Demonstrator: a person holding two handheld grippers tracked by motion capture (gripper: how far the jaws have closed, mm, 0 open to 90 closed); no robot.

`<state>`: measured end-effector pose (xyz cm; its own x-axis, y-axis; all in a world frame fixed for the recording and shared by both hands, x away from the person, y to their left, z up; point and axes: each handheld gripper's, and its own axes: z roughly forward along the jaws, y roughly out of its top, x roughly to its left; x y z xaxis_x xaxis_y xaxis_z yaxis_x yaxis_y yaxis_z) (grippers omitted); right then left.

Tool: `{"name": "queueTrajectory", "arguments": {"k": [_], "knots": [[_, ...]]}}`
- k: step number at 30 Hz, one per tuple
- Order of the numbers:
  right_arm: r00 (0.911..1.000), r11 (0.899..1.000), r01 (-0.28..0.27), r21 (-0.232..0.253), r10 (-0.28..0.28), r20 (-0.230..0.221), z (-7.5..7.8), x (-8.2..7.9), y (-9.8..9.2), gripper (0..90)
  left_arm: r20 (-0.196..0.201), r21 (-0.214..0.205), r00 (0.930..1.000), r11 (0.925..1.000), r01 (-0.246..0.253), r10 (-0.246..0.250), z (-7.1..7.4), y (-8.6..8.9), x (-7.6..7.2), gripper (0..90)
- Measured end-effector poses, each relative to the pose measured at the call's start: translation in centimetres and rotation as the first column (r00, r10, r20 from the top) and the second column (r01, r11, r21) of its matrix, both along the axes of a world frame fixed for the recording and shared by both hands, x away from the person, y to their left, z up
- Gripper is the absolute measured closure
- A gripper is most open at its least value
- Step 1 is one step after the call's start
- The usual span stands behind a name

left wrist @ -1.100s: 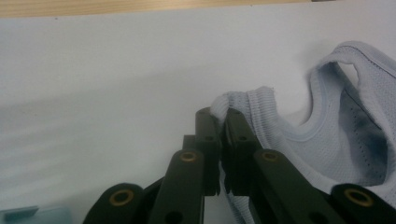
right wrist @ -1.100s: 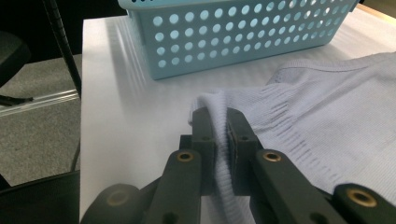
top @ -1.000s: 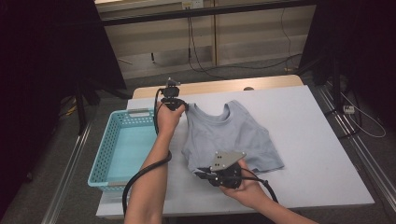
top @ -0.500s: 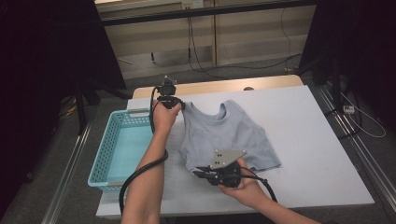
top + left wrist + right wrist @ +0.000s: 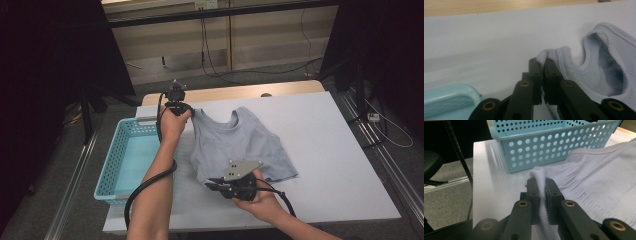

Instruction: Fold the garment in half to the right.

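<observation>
A light grey sleeveless knit top (image 5: pixel 240 145) lies spread on the white table (image 5: pixel 325 150). My left gripper (image 5: pixel 186 112) is shut on its far left shoulder strap; in the left gripper view the black jaws pinch the ribbed strap end (image 5: pixel 554 53). My right gripper (image 5: pixel 209 184) is shut on the near left corner of the hem, and the right gripper view has the ribbed hem (image 5: pixel 539 176) folded between its jaws. The top (image 5: pixel 604 180) stretches away to the right there.
A light blue perforated plastic basket (image 5: pixel 112 165) stands empty at the table's left edge, right beside the top (image 5: pixel 544 137). A wooden strip (image 5: pixel 240 92) runs along the far edge. Black cables trail from both grippers. A black stand and floor lie beyond the table's left side.
The left hand has edged slightly away along the far side with the strap. The right hand stays where it was.
</observation>
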<state>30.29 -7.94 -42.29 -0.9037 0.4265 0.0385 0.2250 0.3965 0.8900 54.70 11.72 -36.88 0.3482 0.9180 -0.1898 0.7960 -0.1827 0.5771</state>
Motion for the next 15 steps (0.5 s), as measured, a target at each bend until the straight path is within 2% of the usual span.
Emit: {"name": "queueTrajectory", "arguments": {"k": [15], "knots": [[0.9999,1.0,0.008,0.027,-0.007,-0.015,0.2,0.1,0.3,85.1,-0.004,0.002,0.9998,0.9998,-0.017,0.017,0.6,1.2,-0.2,86.4]]}}
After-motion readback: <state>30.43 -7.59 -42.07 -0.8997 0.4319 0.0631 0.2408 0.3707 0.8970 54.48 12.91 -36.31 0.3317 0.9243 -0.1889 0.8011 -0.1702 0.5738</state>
